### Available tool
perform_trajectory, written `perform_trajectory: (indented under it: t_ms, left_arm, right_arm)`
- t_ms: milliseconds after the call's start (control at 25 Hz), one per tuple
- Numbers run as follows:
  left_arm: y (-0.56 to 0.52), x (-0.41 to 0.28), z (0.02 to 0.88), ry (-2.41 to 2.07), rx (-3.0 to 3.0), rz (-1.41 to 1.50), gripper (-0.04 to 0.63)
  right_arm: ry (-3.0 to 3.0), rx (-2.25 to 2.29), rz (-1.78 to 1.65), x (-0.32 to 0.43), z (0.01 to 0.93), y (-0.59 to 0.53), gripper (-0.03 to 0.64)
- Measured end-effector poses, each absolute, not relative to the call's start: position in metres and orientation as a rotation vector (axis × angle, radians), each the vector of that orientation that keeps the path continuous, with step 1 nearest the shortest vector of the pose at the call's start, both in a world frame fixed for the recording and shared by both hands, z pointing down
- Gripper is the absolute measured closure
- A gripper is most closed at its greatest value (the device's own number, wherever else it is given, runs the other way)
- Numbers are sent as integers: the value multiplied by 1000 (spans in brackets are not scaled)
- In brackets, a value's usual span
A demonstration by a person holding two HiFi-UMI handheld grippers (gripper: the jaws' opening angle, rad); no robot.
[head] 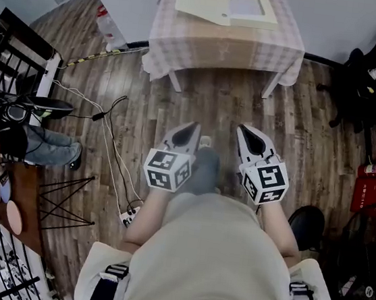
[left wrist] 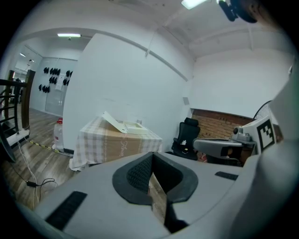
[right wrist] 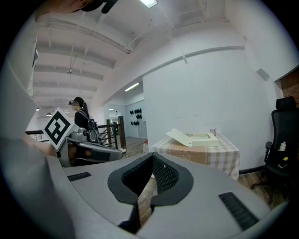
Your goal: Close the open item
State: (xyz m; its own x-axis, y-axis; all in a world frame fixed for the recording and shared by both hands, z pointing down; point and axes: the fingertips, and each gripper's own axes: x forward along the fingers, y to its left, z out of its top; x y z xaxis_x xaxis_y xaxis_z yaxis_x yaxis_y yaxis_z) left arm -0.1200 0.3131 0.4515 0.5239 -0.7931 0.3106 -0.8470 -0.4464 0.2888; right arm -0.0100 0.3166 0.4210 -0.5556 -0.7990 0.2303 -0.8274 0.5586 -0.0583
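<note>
Grippers are held side by side at waist height over a brown wood-plank floor (head: 214, 101). The left grey two-jaw gripper (head: 193, 127) and the right grey two-jaw gripper (head: 243, 130) both point at the table ahead and stand well apart from it. The left gripper view shows its 2 jaws drawn together to a thin slit with nothing between them. The right gripper's jaws stand the same way in the right gripper view, closed and empty. Each gripper carries a cube with black square markers (head: 168, 169).

A flat cream cardboard box (head: 251, 10) lies on a small table draped in a beige checked cloth (head: 228, 45) against the white wall. The box's hinged cream lid (head: 203, 2) is open and thrown back to the left side of the tray. In the left gripper view the lid (left wrist: 112, 121) slants up and away from the tray.

A black office chair (head: 374, 74) stands right of the table, a red fire extinguisher (head: 375, 169) lies nearer the right edge, and white cables (head: 115, 164) trail across the floor at left.
</note>
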Motion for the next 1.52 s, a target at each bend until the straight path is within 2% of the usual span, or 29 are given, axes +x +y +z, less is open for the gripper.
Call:
perform_trajectory:
  t_ms: [640, 1520]
  left_arm:
    - [187, -118, 460, -1314, 2360, 205, 592]
    - [2, -163, 469, -1262, 2375, 242, 592]
  right_arm:
    - [-2578, 1391, 222, -6, 425, 190, 617]
    - [-2528, 1432, 194, -49, 418, 10, 617]
